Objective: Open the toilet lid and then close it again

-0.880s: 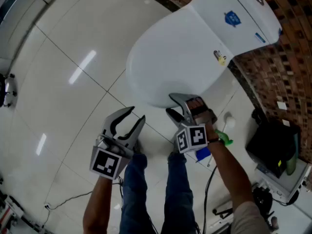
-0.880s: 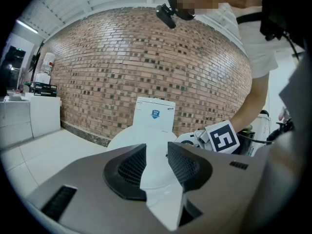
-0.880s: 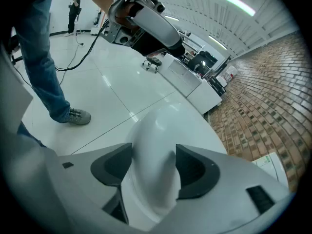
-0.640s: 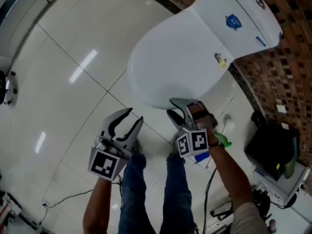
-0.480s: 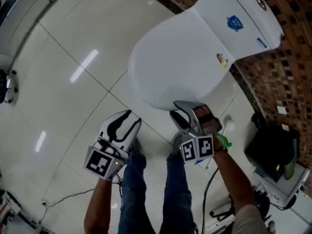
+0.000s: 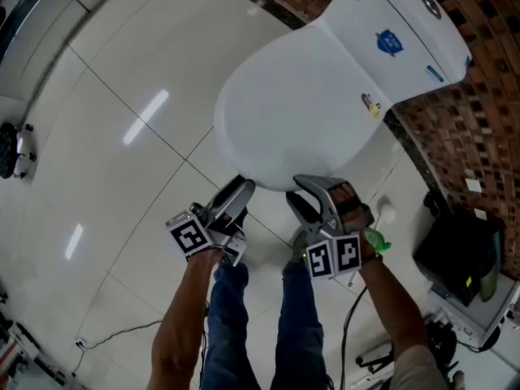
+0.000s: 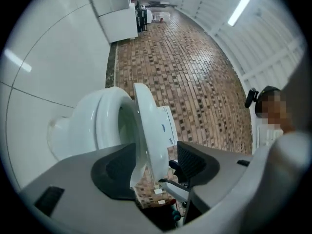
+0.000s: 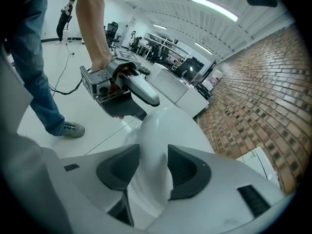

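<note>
Swinging in from out over the tiled floor (image 6: 122, 128), the left gripper (image 6: 237, 192) has rolled onto its side and come up to the front rim of the toilet lid (image 6: 292, 112). It joins the right gripper (image 6: 302, 190), which has barely shifted. Left jaws stand apart with the lid's thin front edge between them, not yet pinched. Right jaws look clamped on the same rounded lip, white plastic filling the gap between the pads. The lid lies down over the bowl (image 7: 92, 126), or very nearly so, hinged at its far end below the tank (image 6: 406, 31). By its look the lid is light, stiff and slick. The front lip, farthest from the hinge, is the place to take hold, and it wants lowering gently, not dropping.
</note>
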Available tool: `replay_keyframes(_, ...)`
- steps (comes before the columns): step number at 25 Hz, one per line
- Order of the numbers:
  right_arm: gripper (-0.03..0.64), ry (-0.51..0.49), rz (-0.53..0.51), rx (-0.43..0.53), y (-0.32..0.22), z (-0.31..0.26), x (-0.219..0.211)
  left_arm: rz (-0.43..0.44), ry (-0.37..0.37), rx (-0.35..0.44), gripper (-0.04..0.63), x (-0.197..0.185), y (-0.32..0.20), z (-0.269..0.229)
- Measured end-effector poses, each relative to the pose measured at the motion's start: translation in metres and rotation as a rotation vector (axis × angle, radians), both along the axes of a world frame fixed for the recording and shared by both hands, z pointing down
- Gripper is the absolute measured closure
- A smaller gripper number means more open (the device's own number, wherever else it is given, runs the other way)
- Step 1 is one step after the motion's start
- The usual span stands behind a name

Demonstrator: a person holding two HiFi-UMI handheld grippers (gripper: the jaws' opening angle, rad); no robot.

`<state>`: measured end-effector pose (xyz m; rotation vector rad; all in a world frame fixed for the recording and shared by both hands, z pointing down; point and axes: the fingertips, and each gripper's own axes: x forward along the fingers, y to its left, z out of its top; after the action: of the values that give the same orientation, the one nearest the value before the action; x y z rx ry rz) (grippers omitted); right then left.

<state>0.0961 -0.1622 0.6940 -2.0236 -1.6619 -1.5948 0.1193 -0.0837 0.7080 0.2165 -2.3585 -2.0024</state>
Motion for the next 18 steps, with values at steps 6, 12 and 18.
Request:
replay_keyframes(6, 0.430, 0.022, 0.038, -0.047, -0.001, -0.008, -0.002, 0.052, -0.017, 0.074, 0.463, -0.019, -0.006, -0.014)
replay_keyframes(12, 0.428, 0.007, 0.048, -0.191, -0.011, -0.071, -0.020, 0.072, -0.032, 0.016, 0.502, -0.037, -0.006, -0.083)
replay_keyframes(18, 0.428, -0.051, 0.189, -0.298, -0.062, -0.161, -0.082, 0.176, -0.131, -0.144, 0.557, -0.129, -0.013, -0.216)
